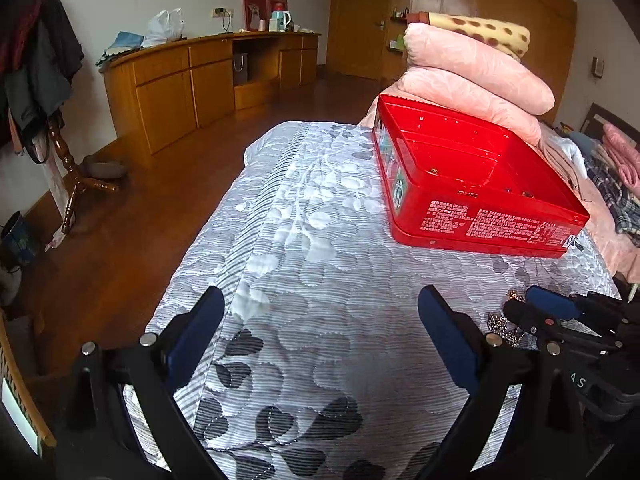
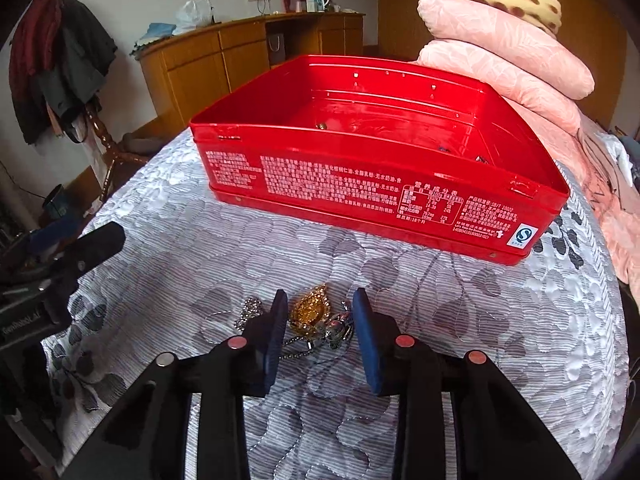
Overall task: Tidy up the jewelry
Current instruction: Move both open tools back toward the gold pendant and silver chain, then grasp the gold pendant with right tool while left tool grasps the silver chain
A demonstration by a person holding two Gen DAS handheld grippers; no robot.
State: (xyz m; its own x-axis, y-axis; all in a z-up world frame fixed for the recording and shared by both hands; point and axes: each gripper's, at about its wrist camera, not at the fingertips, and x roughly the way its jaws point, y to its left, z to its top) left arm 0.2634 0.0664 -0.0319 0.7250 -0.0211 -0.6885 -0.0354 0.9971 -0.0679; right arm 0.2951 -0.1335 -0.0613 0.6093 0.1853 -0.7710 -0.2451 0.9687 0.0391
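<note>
An open red tin box (image 2: 360, 184) stands on the grey leaf-patterned bedspread (image 2: 200, 264); a few small pieces lie inside it. A pile of jewelry, with a gold pendant (image 2: 310, 310) and silver chains (image 2: 250, 312), lies on the bedspread in front of the box. My right gripper (image 2: 322, 316) is open with its blue pads on either side of the pendant, not closed on it. My left gripper (image 1: 320, 320) is open and empty over the bedspread, left of the pile. The box (image 1: 480, 184) and part of the jewelry (image 1: 500, 324) also show in the left wrist view.
Pink pillows (image 2: 508, 40) and folded blankets are stacked right behind the box. The bed's edge drops to a wooden floor (image 1: 140, 220) on the left. A wooden cabinet (image 1: 180, 84) and a coat stand (image 1: 36, 60) stand by the far wall.
</note>
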